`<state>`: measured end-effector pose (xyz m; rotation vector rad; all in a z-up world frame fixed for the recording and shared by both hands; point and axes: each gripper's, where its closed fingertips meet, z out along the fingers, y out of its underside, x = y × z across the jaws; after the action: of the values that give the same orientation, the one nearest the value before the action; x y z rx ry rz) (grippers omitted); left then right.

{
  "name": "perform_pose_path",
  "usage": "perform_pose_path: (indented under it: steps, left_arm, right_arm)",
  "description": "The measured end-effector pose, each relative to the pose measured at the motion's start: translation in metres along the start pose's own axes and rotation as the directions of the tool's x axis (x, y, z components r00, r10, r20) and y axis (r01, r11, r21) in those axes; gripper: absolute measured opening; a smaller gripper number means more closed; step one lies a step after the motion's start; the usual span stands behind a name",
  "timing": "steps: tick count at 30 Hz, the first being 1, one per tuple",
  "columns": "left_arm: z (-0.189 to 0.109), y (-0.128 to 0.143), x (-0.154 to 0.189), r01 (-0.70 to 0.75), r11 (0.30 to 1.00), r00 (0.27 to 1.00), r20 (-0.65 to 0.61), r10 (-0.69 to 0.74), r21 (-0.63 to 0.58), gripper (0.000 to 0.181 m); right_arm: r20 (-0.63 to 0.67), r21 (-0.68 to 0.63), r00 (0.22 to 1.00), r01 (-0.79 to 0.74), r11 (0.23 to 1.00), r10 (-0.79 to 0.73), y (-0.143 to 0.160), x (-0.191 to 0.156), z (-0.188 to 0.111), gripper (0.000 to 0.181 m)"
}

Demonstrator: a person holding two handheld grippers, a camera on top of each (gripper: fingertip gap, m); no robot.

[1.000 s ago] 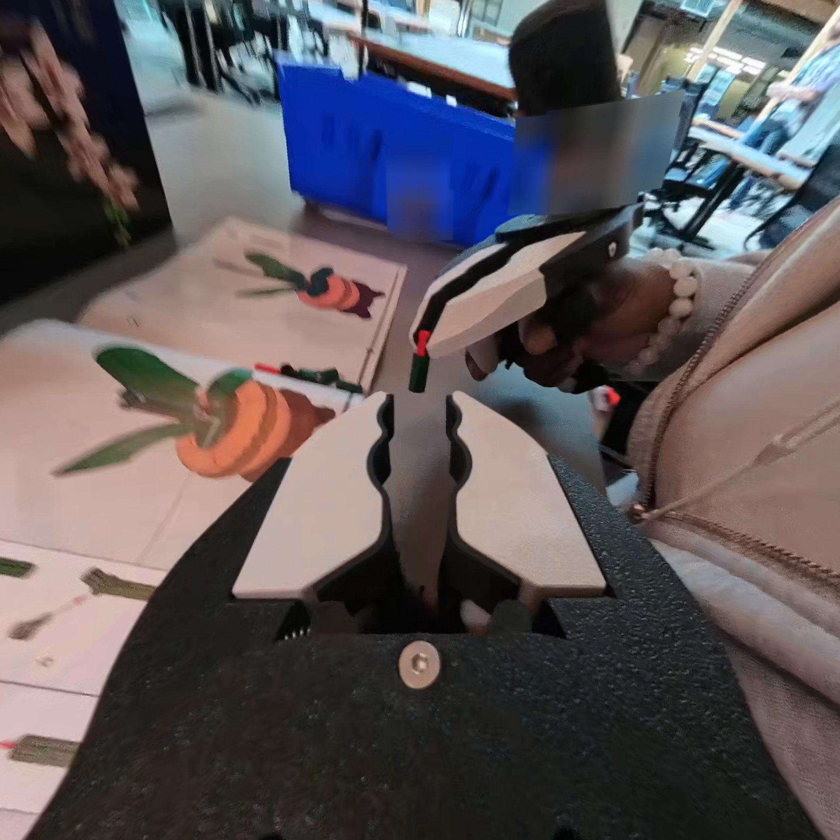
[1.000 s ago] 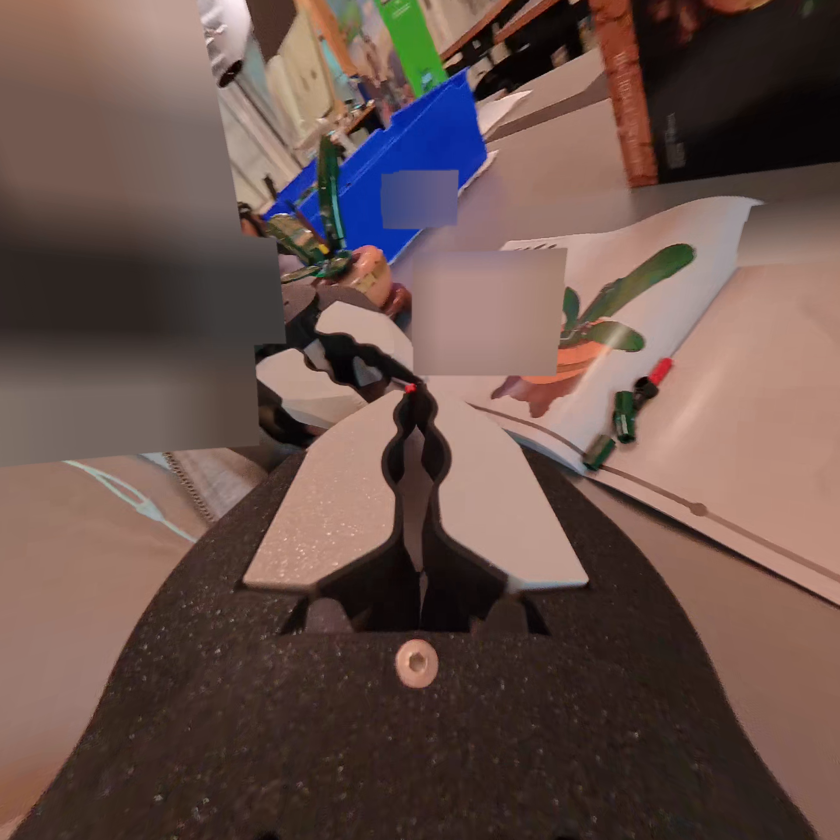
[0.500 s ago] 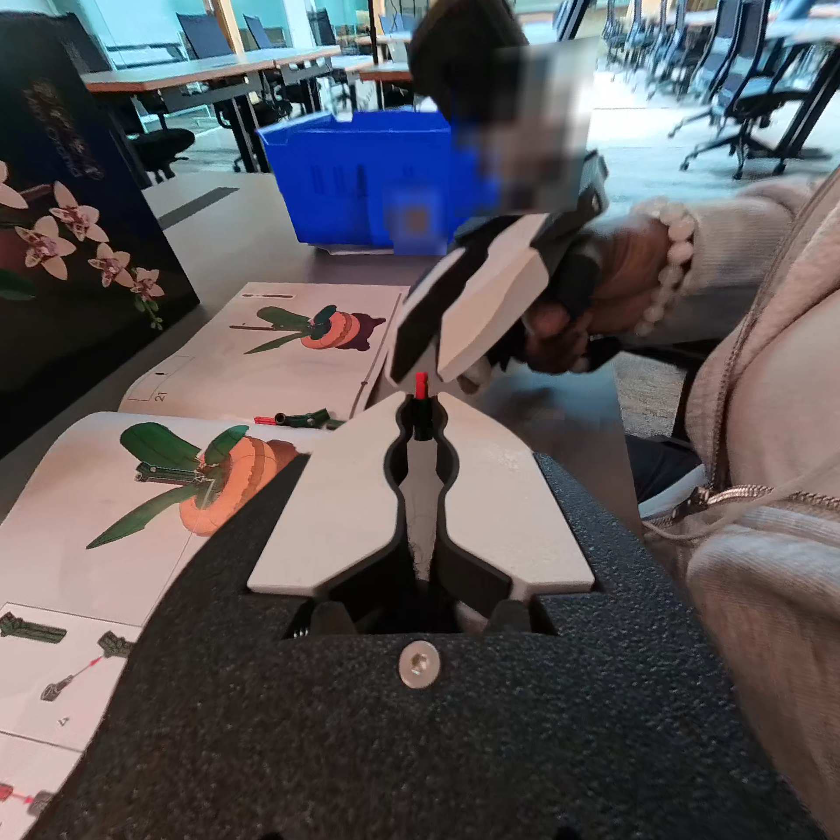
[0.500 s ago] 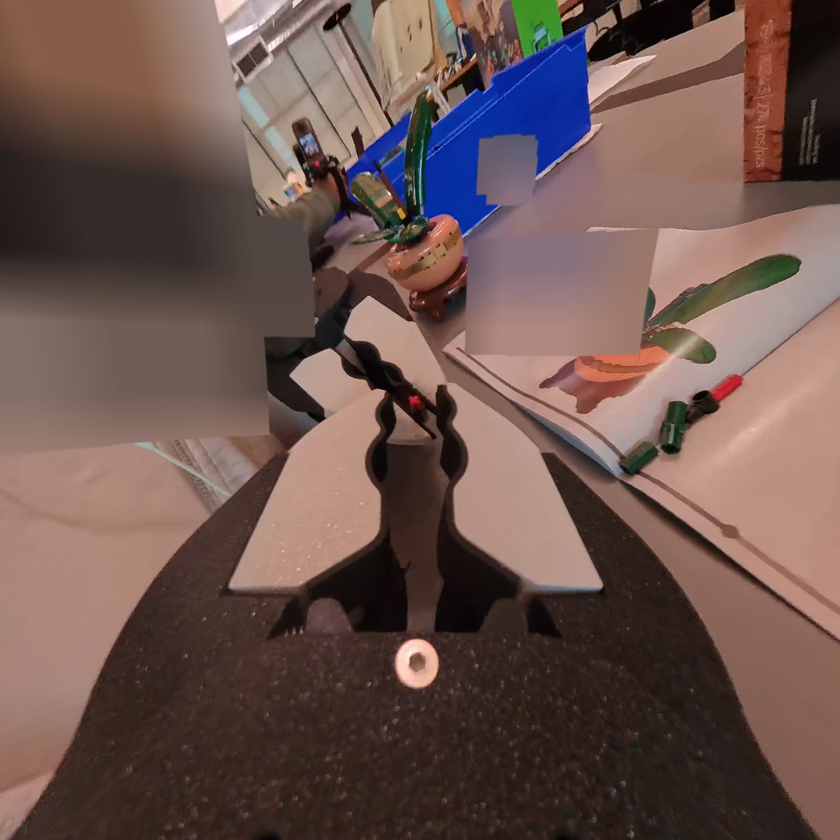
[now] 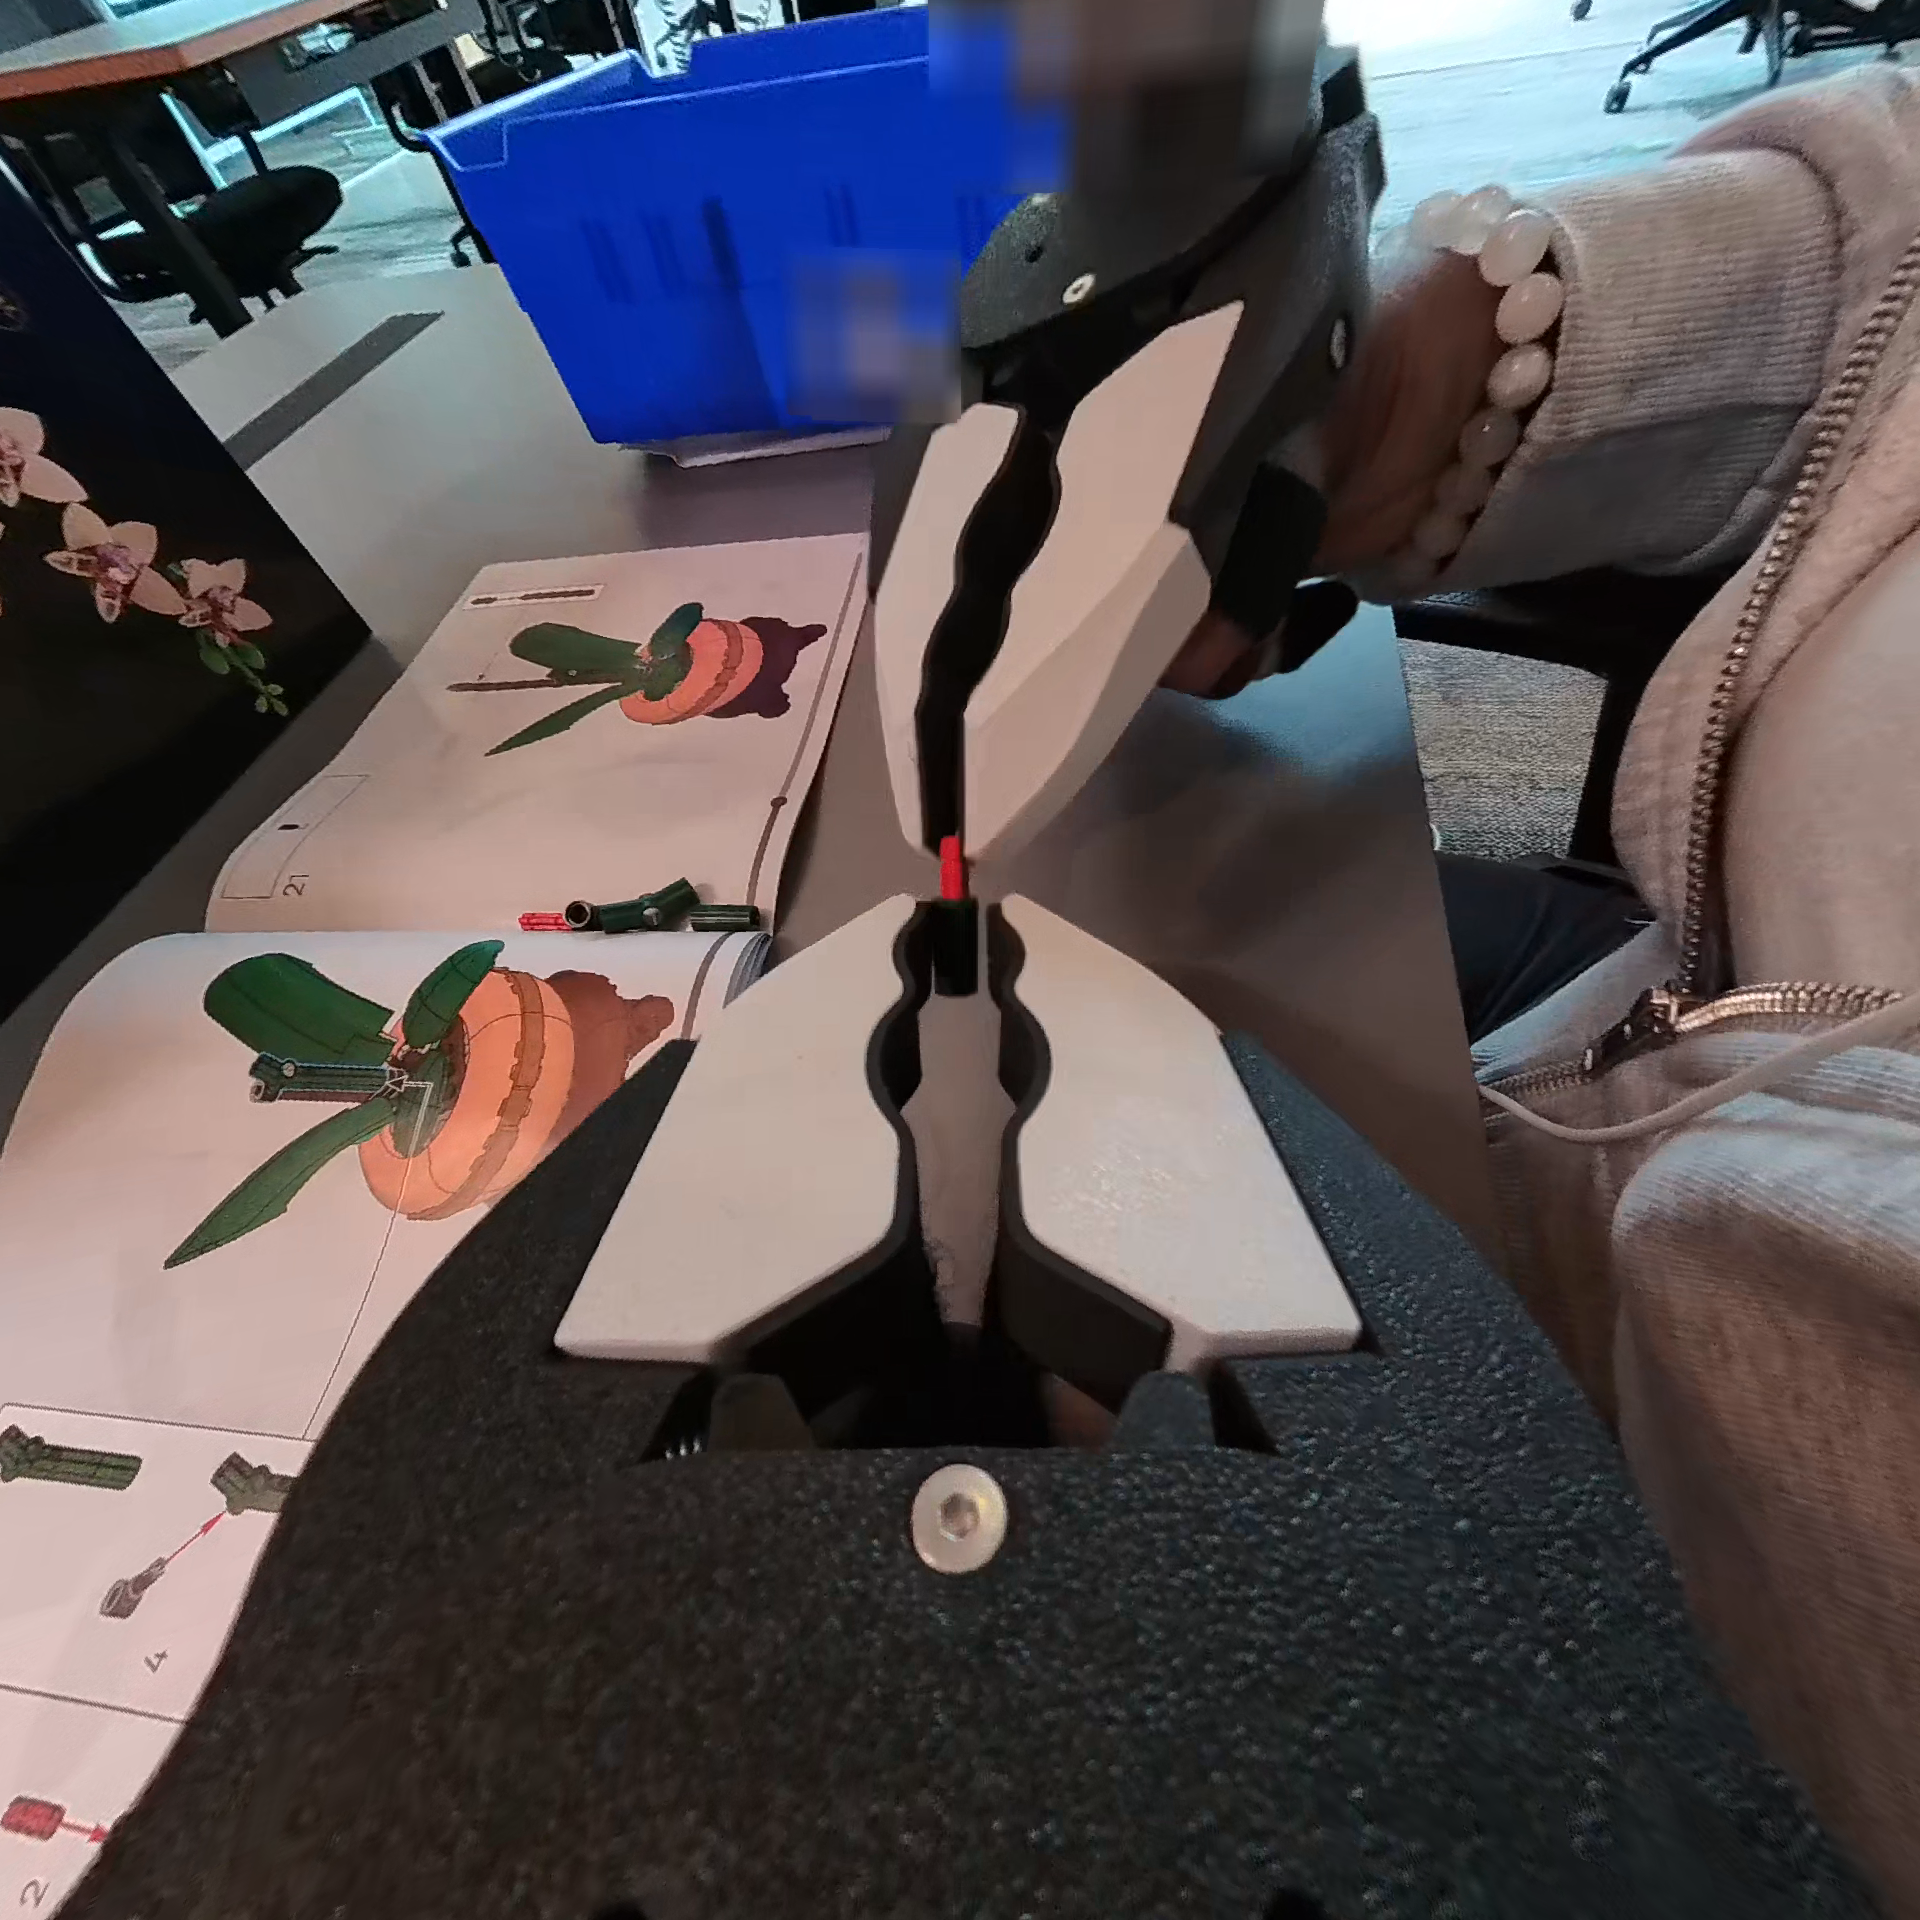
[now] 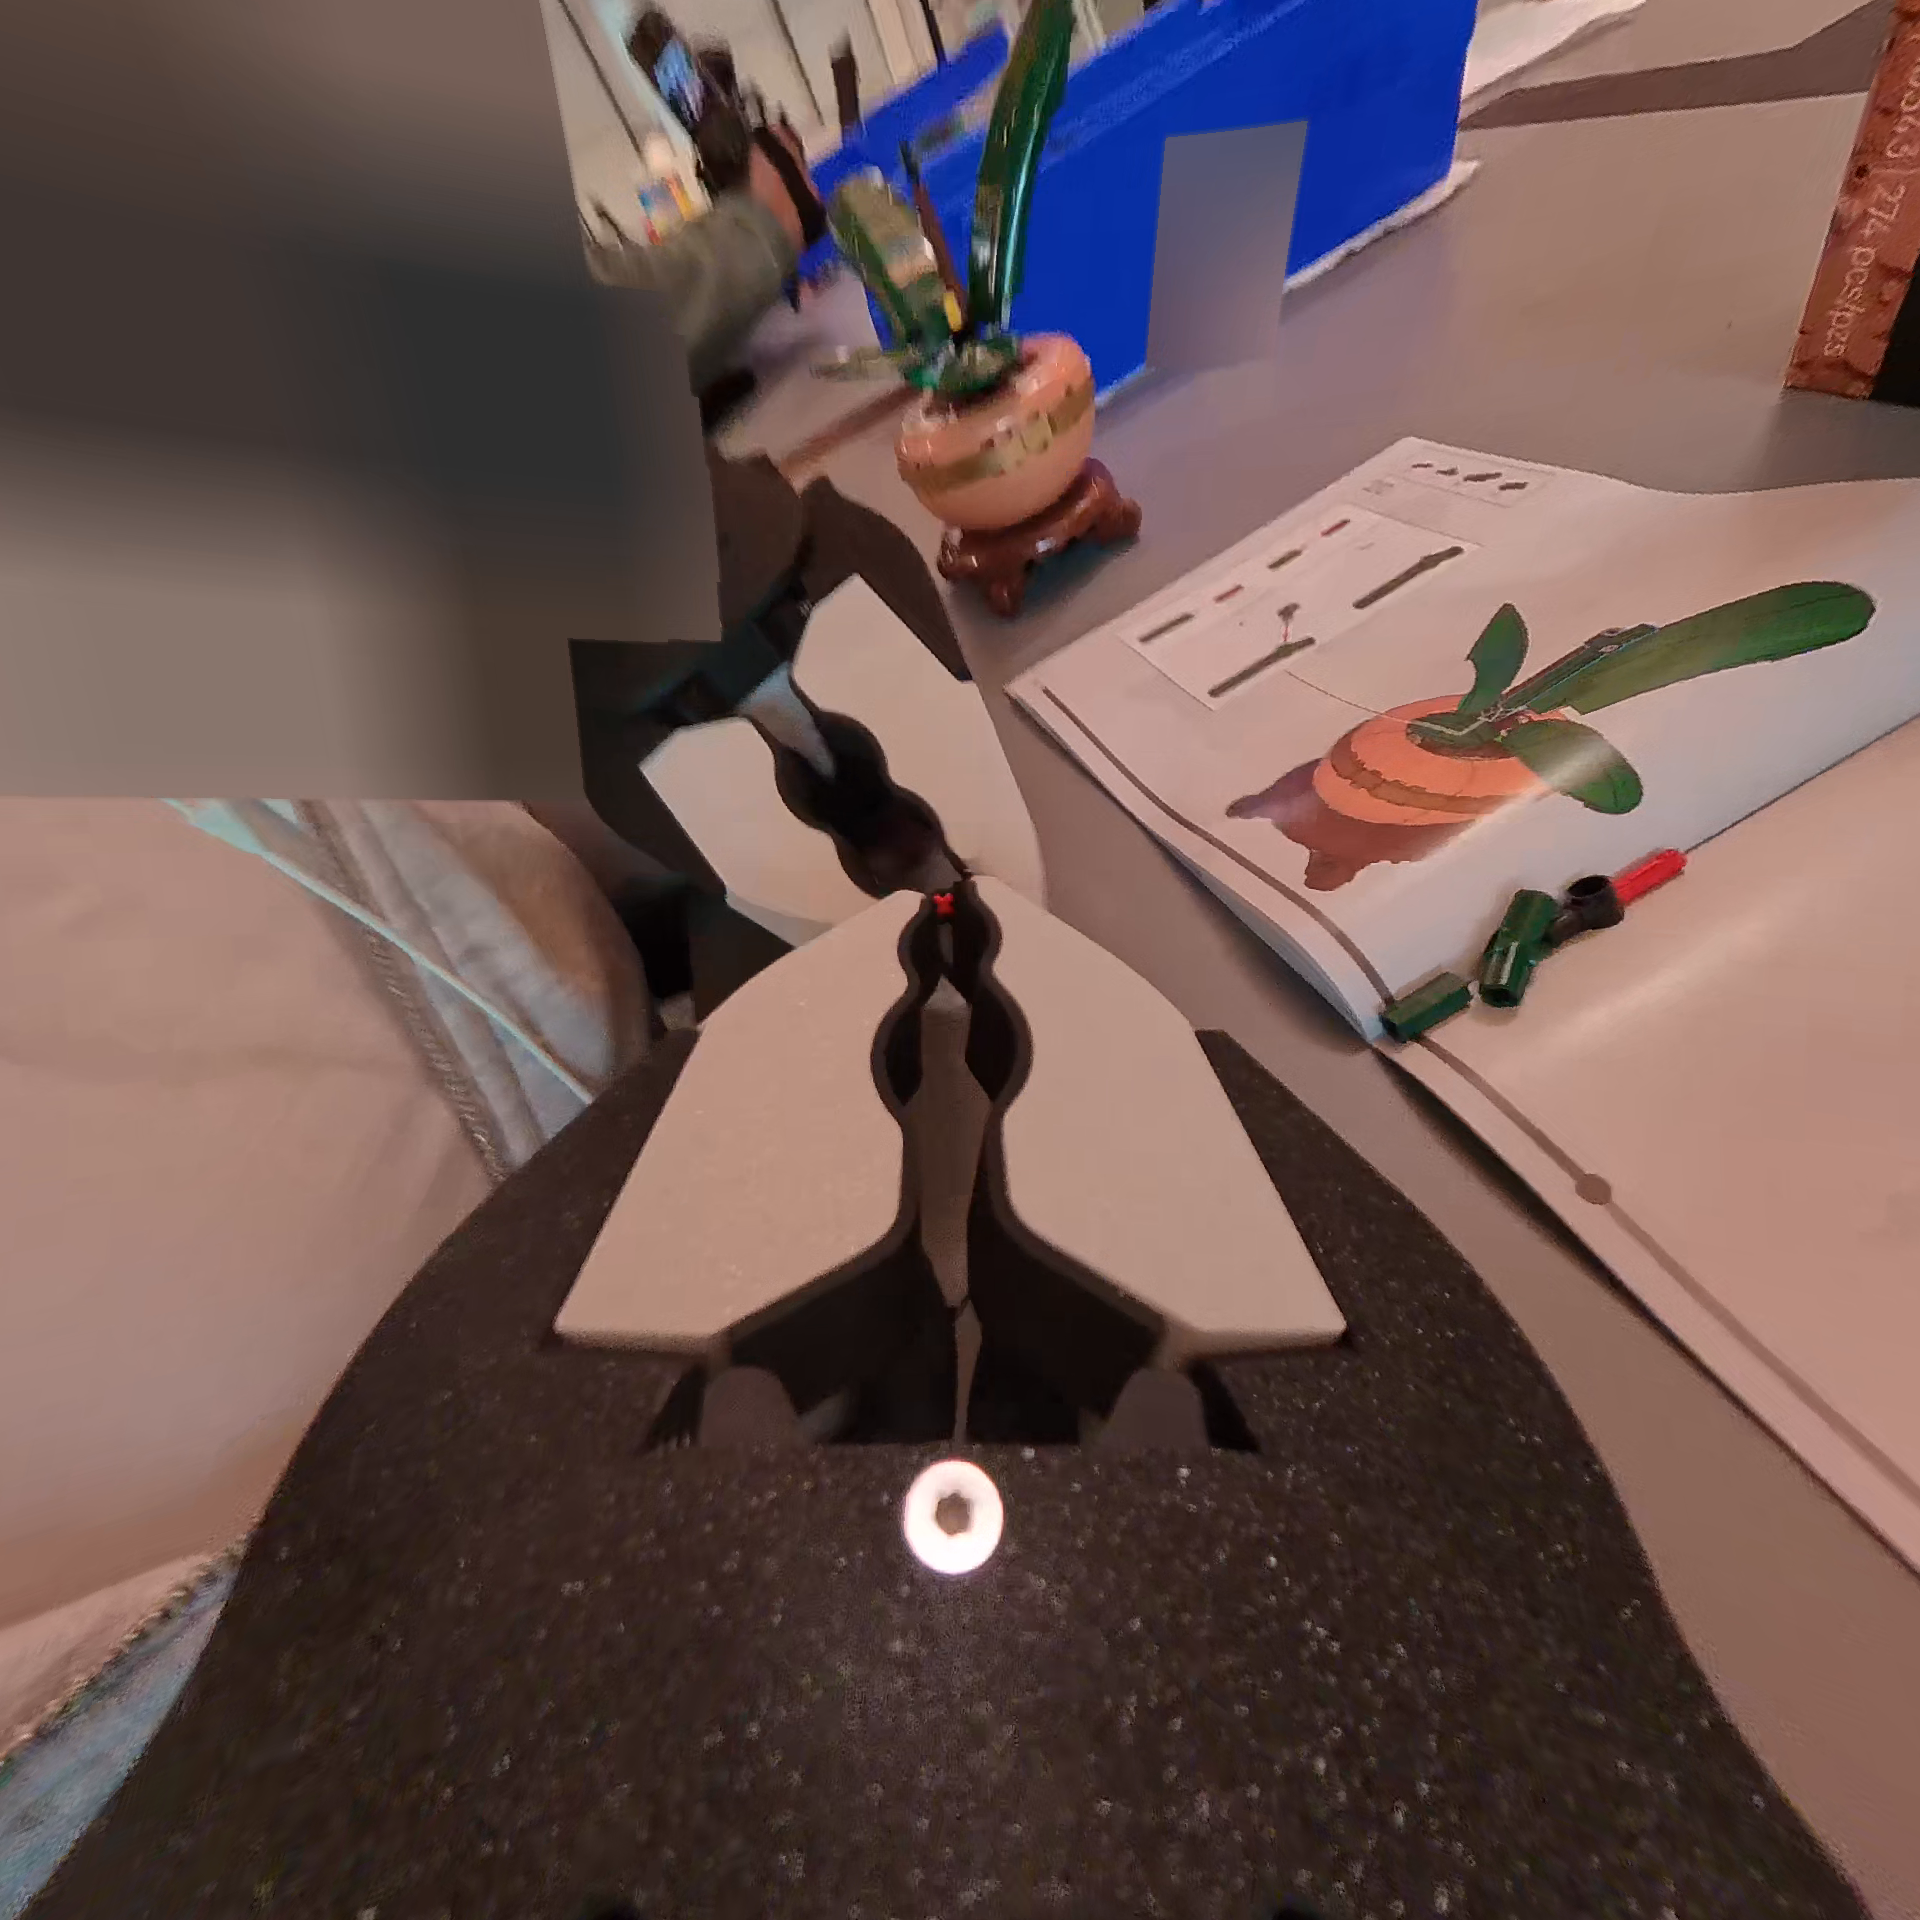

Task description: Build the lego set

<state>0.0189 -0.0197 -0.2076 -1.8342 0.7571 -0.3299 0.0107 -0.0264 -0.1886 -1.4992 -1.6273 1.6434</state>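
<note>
Pushing a red pin into a dark piece, in the air above the tabletop.

The left gripper [image 5: 954,940] fingers pinch the dark piece [image 5: 953,961]; the right gripper [image 5: 948,844] fingers squeeze the red pin [image 5: 950,868]. Next, I think, press them straight together.

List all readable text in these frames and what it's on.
Not quoting writing; where it stands:
Instruction booklet: small printed numbers at a page corner and beside steps.
Box, brown side strip: pale print line.
Blue bin: masked patch, unreadable.
Left gripper, right gripper, dark connector, red pin: none.
</note>
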Motion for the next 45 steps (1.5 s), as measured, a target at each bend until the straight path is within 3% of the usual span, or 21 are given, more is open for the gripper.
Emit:
perform_pose_path:
  steps: [2, 6, 24, 28, 45]
  left_arm:
    - [0.000, 0.002, 0.000, -0.006, 1.000, 1.000, -0.004, 0.005, -0.009, 0.016]
    - [0.001, 0.006, 0.000, -0.025, 0.999, 1.000, -0.020, 0.024, -0.037, 0.006]
    - [0.005, 0.039, 0.017, -0.134, 0.960, 0.985, -0.139, 0.102, -0.245, 0.005]
    - [0.004, 0.039, 0.021, -0.137, 0.962, 0.981, -0.169, 0.098, -0.238, 0.005]
    - [0.000, 0.045, 0.031, -0.150, 0.953, 0.963, -0.257, 0.081, -0.263, 0.005]
  right_arm:
    - [0.028, 0.058, 0.998, -0.066, 0.996, 0.065, -0.004, 0.001, -0.003, 0.002]
    - [0.036, 0.052, 0.996, -0.089, 0.995, 0.087, 0.002, 0.002, -0.001, 0.002]
    - [-0.045, -0.219, 0.998, -0.049, 0.974, 0.040, 0.044, 0.004, 0.005, 0.002]
    - [-0.060, -0.305, 0.998, -0.033, 0.952, 0.015, 0.056, 0.004, 0.008, 0.002]
    - [-0.006, -0.331, 1.000, 0.019, 0.943, -0.022, 0.058, -0.005, 0.010, 0.001]
